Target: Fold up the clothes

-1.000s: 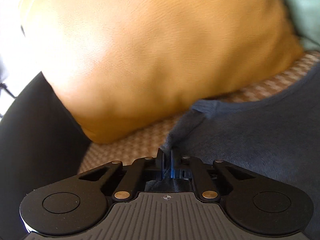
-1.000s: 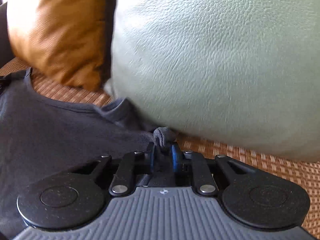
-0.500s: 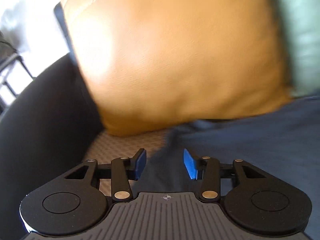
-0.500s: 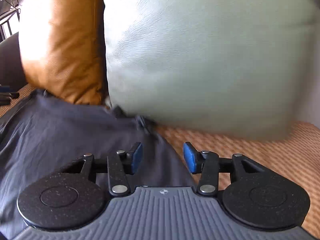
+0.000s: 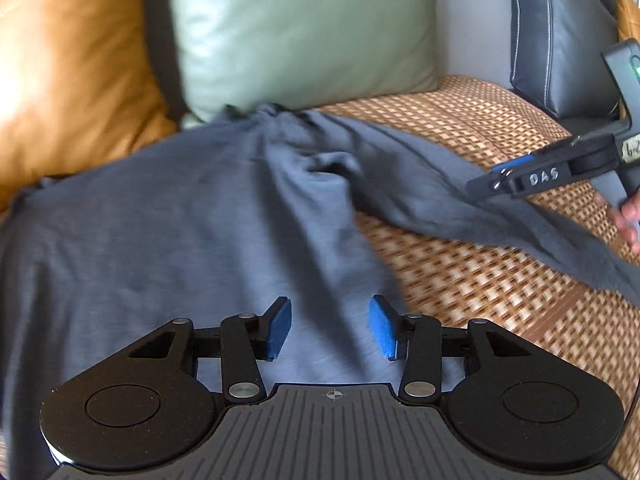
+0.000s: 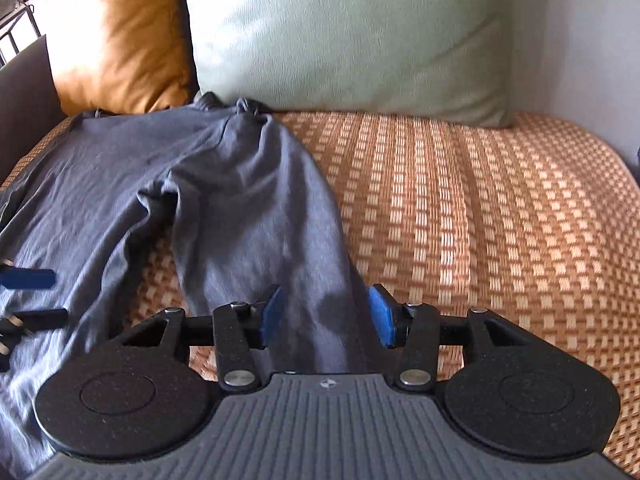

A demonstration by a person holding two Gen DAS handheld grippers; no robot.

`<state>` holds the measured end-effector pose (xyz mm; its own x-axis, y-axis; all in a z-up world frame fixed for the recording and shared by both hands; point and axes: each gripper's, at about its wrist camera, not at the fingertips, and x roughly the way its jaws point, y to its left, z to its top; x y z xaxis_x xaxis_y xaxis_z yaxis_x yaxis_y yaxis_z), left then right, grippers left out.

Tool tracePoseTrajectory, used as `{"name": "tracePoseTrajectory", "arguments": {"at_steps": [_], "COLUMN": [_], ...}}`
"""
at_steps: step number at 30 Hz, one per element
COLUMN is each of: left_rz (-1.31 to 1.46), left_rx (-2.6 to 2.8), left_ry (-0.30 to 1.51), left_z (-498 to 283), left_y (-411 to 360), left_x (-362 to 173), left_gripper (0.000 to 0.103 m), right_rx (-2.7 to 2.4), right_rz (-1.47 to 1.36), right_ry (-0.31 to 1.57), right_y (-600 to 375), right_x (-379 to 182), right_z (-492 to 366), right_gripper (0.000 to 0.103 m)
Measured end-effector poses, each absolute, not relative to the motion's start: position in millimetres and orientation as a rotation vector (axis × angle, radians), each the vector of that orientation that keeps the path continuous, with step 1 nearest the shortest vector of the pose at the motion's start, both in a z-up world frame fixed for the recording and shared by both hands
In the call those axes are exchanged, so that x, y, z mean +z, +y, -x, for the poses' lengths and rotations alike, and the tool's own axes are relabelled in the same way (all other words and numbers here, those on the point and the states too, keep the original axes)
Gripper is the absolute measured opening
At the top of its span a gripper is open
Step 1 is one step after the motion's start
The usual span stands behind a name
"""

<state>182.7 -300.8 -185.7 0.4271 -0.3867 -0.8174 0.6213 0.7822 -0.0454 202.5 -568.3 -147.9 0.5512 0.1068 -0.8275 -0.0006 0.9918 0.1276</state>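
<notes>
A grey-blue long-sleeved shirt (image 5: 160, 240) lies spread on the woven sofa mat (image 5: 480, 280), its collar up against the cushions. My left gripper (image 5: 330, 328) hovers over the shirt's body; its jaws are opening, with nothing pinched between the blue pads. One sleeve (image 6: 256, 208) runs down the mat from the shoulder. My right gripper (image 6: 325, 316) stands open above that sleeve, and its pads do not press on the cloth. The right gripper (image 5: 500, 178) also shows at the right of the left wrist view, over the sleeve. The left gripper's fingertips (image 6: 28, 280) show at the right wrist view's left edge.
A tan leather cushion (image 5: 72, 80) and a pale green cushion (image 5: 300, 28) lean on the sofa back behind the collar. A dark cushion (image 5: 560, 40) stands at the far right. A person's hand (image 5: 628, 216) holds the right tool. Bare woven mat (image 6: 480, 220) stretches right of the sleeve.
Both grippers let go of the shirt's shoulder corners, opened, and drew back from the cushions. The left one swung right, over the shirt's body.
</notes>
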Motion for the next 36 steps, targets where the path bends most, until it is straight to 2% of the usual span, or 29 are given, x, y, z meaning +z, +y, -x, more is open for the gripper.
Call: {"name": "tracePoseTrajectory", "arguments": {"at_steps": [2, 3, 4, 5, 6, 11, 12, 13, 15, 16, 17, 19, 20, 23, 26, 28, 30, 36], "left_rz": [-0.282, -0.291, -0.3, -0.3, -0.271, -0.226, -0.235, -0.251, -0.245, -0.213, -0.168, -0.108, -0.099, -0.109, -0.111, -0.104, -0.101, -0.074], "left_rx": [-0.632, -0.623, -0.614, -0.608, -0.608, -0.661, -0.674, -0.695, -0.715, -0.714, -0.717, -0.697, -0.676, -0.569, -0.417, -0.333, -0.251, -0.205], "left_ry": [0.945, 0.943, 0.941, 0.944, 0.96, 0.946, 0.94, 0.932, 0.944, 0.961, 0.963, 0.929, 0.899, 0.836, 0.815, 0.808, 0.801, 0.864], "left_z": [-187.8, -189.0, -190.1, -191.9, -195.4, -201.1, -200.6, -200.1, -201.7, -203.3, -202.6, -195.8, -189.6, -162.9, -127.5, -100.3, -72.3, -47.9], "left_y": [-310.8, -314.3, -317.8, -320.7, -321.7, -328.0, -329.1, -329.2, -323.2, -314.5, -300.0, -260.2, -237.5, -159.8, -80.2, -33.7, 5.4, 57.6], "left_x": [-193.8, -197.0, -200.1, -203.3, -206.6, -217.4, -219.8, -221.1, -218.2, -212.1, -202.2, -178.7, -167.3, -141.4, -128.4, -126.4, -132.2, -180.7], "left_gripper": [0.059, 0.059, 0.042, 0.026, 0.006, 0.003, 0.011, 0.031, 0.037, 0.042, 0.043, 0.056, 0.057, 0.063, 0.065, 0.074, 0.08, 0.08], "right_rx": [0.076, 0.083, 0.085, 0.08, 0.069, -0.191, -0.229, -0.246, -0.281, -0.279, -0.259, -0.219, -0.2, -0.076, 0.028, 0.06, 0.086, 0.082], "right_rz": [-0.117, -0.109, -0.098, -0.105, -0.128, -0.181, -0.203, -0.211, -0.226, -0.217, -0.191, -0.141, -0.116, -0.106, -0.105, -0.096, -0.087, -0.041], "right_ry": [0.987, 0.98, 0.969, 0.961, 0.953, 0.863, 0.858, 0.856, 0.852, 0.837, 0.812, 0.76, 0.734, 0.677, 0.65, 0.65, 0.653, 0.779], "right_y": [-572.1, -572.9, -574.3, -578.9, -585.4, -628.3, -633.0, -633.1, -633.3, -628.7, -619.9, -602.2, -593.4, -561.0, -527.2, -506.8, -486.7, -445.0], "right_x": [-154.3, -155.9, -155.8, -155.0, -154.2, -153.9, -155.4, -155.8, -156.5, -151.2, -140.7, -119.7, -109.2, -82.1, -62.1, -55.6, -50.5, -70.7], "right_z": [-199.6, -198.5, -197.7, -198.1, -199.1, -204.7, -205.1, -204.5, -203.2, -195.9, -182.4, -155.5, -142.1, -80.9, -16.9, 17.3, 49.3, 88.4], "right_gripper": [0.052, 0.046, 0.021, 0.007, 0.003, 0.003, 0.003, 0.007, 0.015, 0.031, 0.039, 0.042, 0.042, 0.053, 0.055, 0.058, 0.064, 0.064]}}
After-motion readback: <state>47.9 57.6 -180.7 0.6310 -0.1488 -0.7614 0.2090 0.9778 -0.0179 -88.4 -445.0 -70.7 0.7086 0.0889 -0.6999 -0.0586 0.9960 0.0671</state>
